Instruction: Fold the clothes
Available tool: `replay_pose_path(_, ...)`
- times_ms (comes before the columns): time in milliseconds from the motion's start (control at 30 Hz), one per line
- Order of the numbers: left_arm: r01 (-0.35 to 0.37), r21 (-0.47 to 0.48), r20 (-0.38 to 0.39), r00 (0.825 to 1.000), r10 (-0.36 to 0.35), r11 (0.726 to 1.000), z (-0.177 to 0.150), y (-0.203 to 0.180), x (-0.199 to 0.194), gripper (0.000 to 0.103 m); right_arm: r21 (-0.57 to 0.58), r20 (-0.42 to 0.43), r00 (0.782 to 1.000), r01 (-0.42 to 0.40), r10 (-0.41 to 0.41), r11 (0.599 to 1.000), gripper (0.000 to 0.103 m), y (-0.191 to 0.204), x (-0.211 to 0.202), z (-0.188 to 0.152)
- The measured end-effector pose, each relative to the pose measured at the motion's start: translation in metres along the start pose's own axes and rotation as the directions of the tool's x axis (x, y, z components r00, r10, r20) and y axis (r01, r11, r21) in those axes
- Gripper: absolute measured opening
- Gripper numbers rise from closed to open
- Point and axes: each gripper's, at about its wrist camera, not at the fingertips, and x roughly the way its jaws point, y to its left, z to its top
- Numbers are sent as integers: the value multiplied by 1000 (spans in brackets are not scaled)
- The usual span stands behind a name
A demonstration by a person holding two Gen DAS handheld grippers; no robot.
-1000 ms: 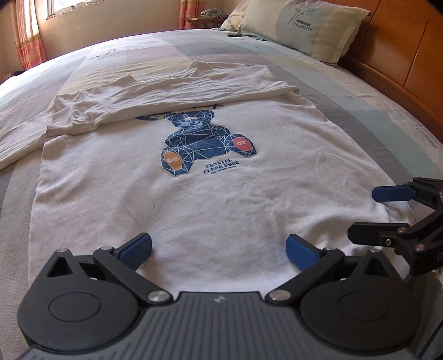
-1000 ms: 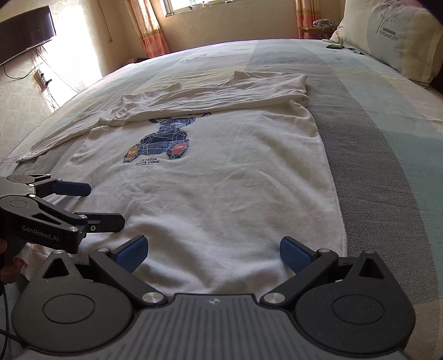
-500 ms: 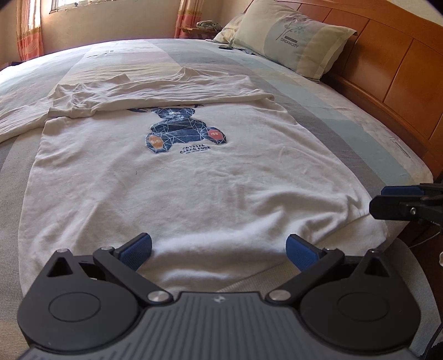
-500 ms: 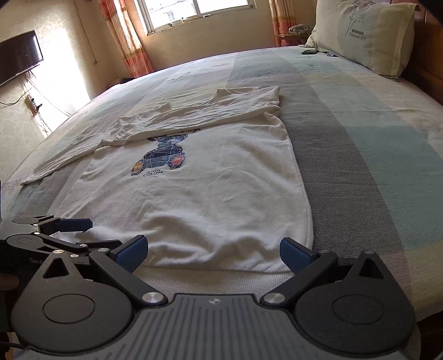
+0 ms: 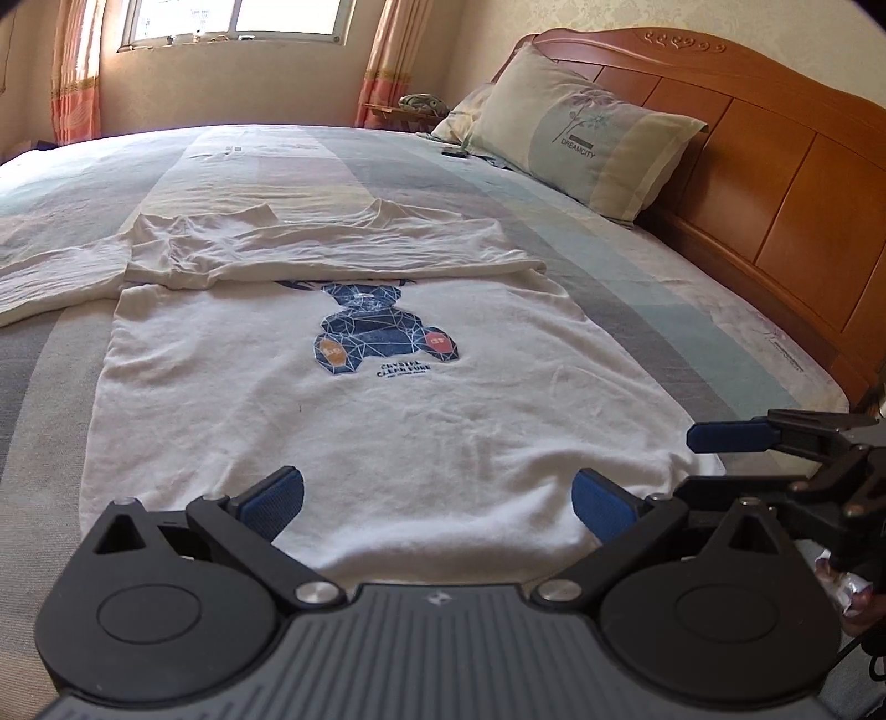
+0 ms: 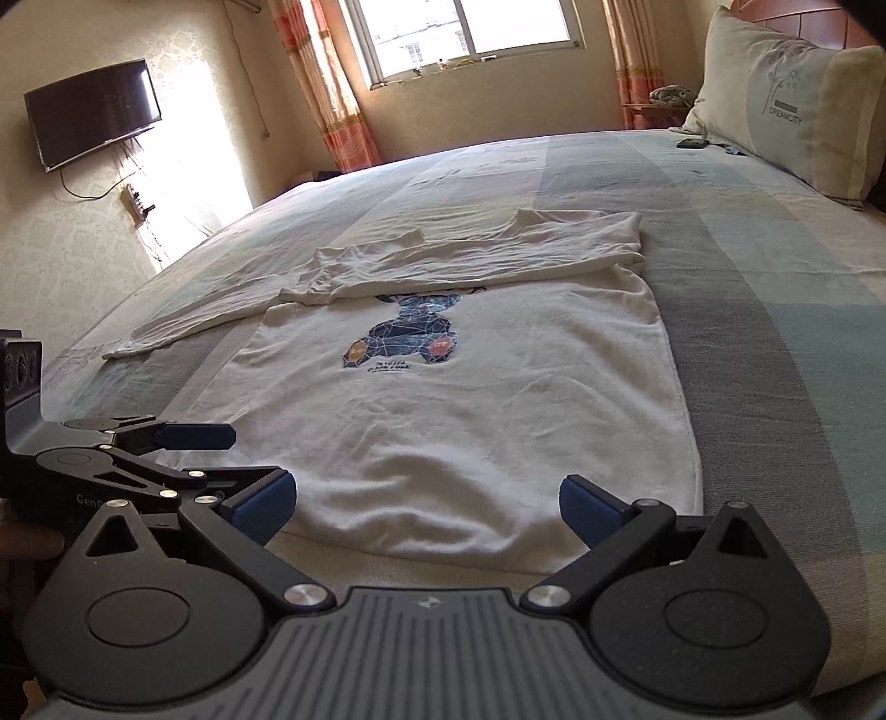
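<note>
1. Shirt (image 5: 387,421) lies flat on the bed (image 5: 692,310), upper part and sleeve folded across.
2. My left tool (image 5: 437,498) and right tool (image 6: 426,501): both spread apart, empty, at the hem.
3. Pillow (image 5: 581,133) against the headboard (image 5: 775,166); window (image 6: 470,33), TV (image 6: 91,130) on the wall.

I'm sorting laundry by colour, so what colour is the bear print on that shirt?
Dark navy blue bear print with two orange patches, on a white shirt; clearest in the left wrist view.

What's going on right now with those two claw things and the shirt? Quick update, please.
Left hand-held gripper open, right hand-held gripper open, both empty at the near hem. White shirt flat on bed, one sleeve folded across. Nothing in the way.
</note>
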Motion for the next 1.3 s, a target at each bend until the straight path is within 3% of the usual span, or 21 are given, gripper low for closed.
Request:
replay_pose_path(133, -24, -10, -34, 999, 23, 1000, 10, 2, 8, 102, -63, -31, 993, -113, 111, 992, 103, 11, 27, 4)
replay_pose_path(267, 6, -77, -49, 999, -10, 997, 10, 5, 22, 102, -102, -106, 992, -81, 70, 991, 103, 17, 67, 0)
replay_pose_path(333, 24, -120, -56, 998, -31, 992, 7, 7, 27, 102, -113, -97, 992, -97, 86, 989, 103, 16, 62, -12)
replay_pose_path(567, 23, -108, -48, 998, -28, 994, 15, 8, 27, 102, -134, -21, 980, -197, 195, 971, 103, 2, 20, -54)
replay_pose_path(700, 21, -98, -42, 999, -25, 995, 19, 8, 27, 102, -52, -27, 982, -187, 186, 981, 103, 2, 16, -40)
replay_pose_path(833, 19, -88, -35, 999, -23, 996, 23, 9, 27, 102, -138, 17, 988, -151, 155, 979, 103, 17, 22, -22)
replay_pose_path(967, 24, -94, -12, 1000, -26, 995, 28, 15, 25, 102, -70, -61, 989, -141, 137, 988, 103, 18, 43, -21)
replay_pose_path(1100, 37, -105, 8, 999, -36, 994, 32, 22, 27, 102, -41, -76, 986, -151, 147, 988, 103, 15, 35, -31)
replay_pose_path(1300, 50, -130, -15, 998, -53, 990, 26, 29, 40, 102, -15, 23, 999, -35, 35, 999, 103, -10, 15, -9)
